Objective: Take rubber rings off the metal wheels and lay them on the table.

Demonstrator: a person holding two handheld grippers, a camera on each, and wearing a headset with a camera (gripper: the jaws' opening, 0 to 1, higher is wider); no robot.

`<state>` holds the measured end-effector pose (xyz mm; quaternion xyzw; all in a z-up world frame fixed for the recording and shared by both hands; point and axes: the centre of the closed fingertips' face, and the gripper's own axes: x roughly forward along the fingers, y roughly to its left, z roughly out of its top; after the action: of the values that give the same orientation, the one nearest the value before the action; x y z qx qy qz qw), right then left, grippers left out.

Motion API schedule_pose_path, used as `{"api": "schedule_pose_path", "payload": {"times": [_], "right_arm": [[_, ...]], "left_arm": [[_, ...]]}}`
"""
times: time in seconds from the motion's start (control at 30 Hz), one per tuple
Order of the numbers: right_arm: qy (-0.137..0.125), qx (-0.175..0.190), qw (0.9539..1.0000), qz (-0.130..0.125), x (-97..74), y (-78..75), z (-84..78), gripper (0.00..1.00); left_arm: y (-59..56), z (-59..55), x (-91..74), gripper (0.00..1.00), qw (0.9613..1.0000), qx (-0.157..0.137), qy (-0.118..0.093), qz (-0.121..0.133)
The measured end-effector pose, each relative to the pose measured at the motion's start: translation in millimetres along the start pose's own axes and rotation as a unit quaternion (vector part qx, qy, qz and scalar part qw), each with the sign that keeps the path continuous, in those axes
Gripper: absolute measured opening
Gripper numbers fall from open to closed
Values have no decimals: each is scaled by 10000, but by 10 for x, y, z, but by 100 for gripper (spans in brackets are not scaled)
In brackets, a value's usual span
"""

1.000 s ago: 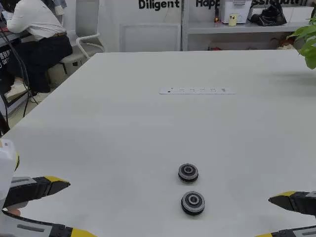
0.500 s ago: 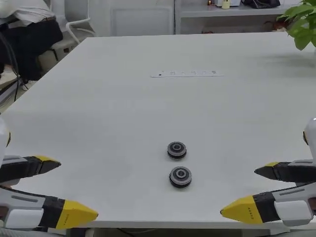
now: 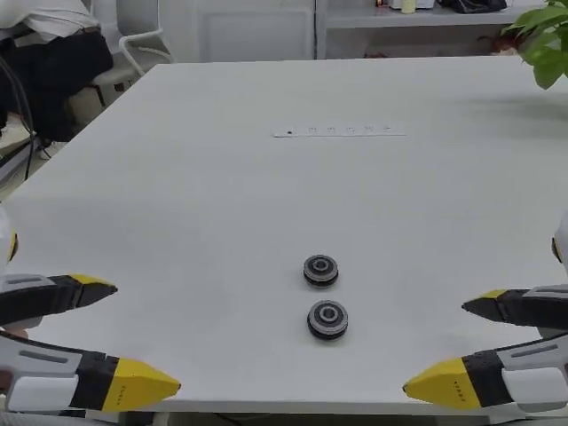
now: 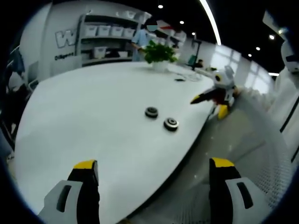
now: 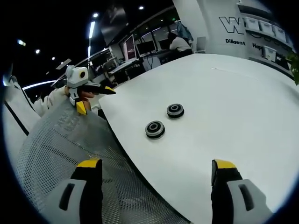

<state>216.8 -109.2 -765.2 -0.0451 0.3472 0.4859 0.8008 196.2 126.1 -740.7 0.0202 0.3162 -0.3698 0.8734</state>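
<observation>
1. Bench (image 3: pixel 266 195): large white top running away from the head view. Its near edge lies just ahead of both claws.
2. Background, far left beyond the bench: a seated person (image 3: pixel 53 40) in a white top and dark trousers, with a white chair (image 3: pixel 146 44) beside them. A green plant (image 3: pixel 541 44) stands at the far right corner.
3. Left claw (image 3: pixel 142 337): low at the left of the head view, at the bench's near edge, tips pointing right. Jaws spread wide, nothing between them. Its own gripper view shows both yellow-tipped jaws far apart, one over the bench top and one off its edge.
4. Right claw (image 3: pixel 437 348): low at the right of the head view, tips pointing left, mirroring the left one. Jaws spread wide and holding nothing. Its own gripper view confirms the gap.
5. Socket strip (image 3: pixel 339 131): flat white panel on the bench, well beyond the wheels.
6. Far wheel (image 3: pixel 320 271): lies flat on the bench between the two claws, well apart from both.
7. Near wheel (image 3: pixel 327 319): lies flat just beside the far wheel, apart from it and closer to the bench edge.
8. Rubber rings (image 3: pixel 327 336): a dark band shows around each grey metal hub. Both rings are on their wheels, none on the bench.
</observation>
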Motion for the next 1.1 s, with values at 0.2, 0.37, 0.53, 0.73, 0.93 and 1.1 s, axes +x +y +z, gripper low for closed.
{"api": "schedule_pose_path", "payload": {"times": [0.2, 0.37, 0.53, 0.73, 0.93, 1.1], "right_arm": [[25, -179, 9996, 198, 23, 65, 22, 93], [-8, -298, 9990, 336, 28, 78, 50, 91], [23, -313, 9985, 448, 25, 81, 38, 91], [-1, -321, 9981, 528, 2, 21, 94, 91], [21, -372, 9977, 569, 43, -51, 143, 91], [-70, -396, 9974, 604, 60, -96, 237, 90]], "left_arm": [[3, 58, 1, 100, 9999, 134, -63, -45], [27, 31, -23, 95, 9987, 481, 183, 27], [2, 99, -33, 97, 9990, 425, 73, -106], [18, 167, -47, 97, 9978, 623, 184, -89], [-18, 310, -60, 97, 9975, 648, 156, -225], [-124, 546, -76, 98, 9952, 869, 30, -455]]}}
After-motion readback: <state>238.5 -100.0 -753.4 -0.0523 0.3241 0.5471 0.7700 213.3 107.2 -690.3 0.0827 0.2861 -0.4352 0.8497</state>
